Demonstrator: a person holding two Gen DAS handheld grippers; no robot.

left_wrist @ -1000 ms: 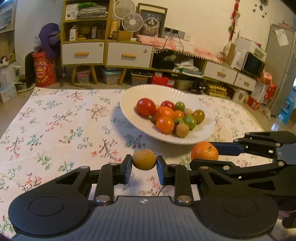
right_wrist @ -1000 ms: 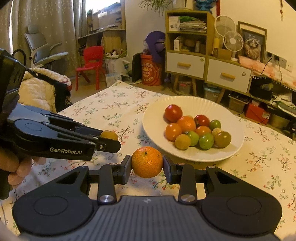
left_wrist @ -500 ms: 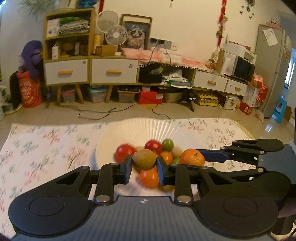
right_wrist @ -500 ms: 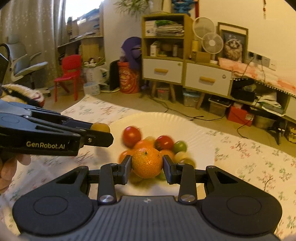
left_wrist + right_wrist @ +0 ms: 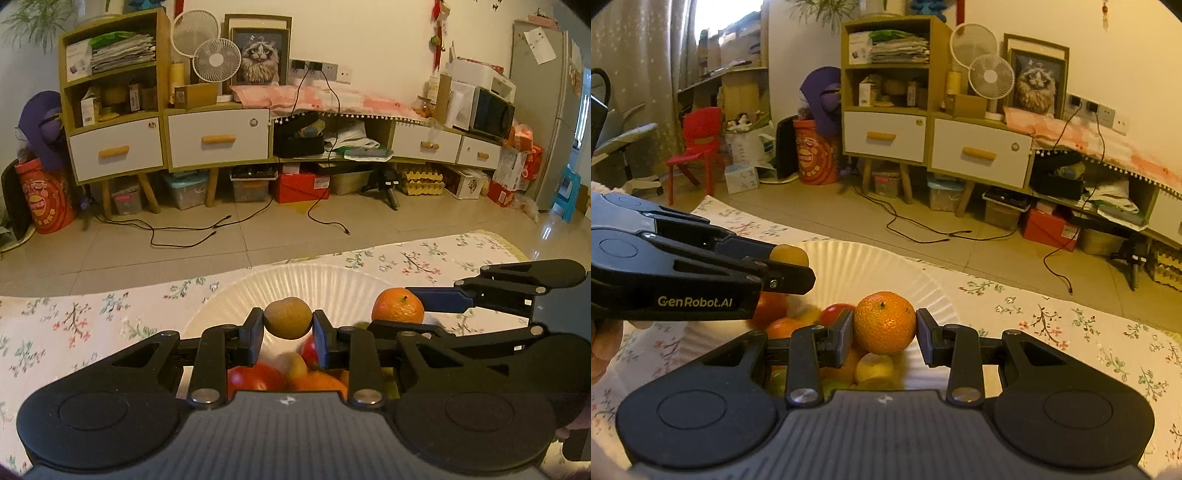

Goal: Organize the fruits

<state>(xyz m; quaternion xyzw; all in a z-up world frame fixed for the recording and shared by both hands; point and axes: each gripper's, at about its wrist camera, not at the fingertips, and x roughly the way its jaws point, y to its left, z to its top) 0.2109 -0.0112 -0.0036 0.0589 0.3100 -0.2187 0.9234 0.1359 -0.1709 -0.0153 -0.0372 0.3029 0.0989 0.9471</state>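
home living room, drawer cabinets (image 5: 218, 138), fans (image 5: 217, 61)

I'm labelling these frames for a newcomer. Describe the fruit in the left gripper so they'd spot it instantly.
Find the white plate on the floral cloth. Just above it the left gripper pinches a small fruit. It is dull brownish-green, unlike the bright orange held beside it.

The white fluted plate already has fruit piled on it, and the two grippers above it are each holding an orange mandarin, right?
Not quite: only the right gripper holds an orange mandarin. The left wrist view shows the left gripper clamped on a brownish-green round fruit. The white fluted plate does hold fruit.
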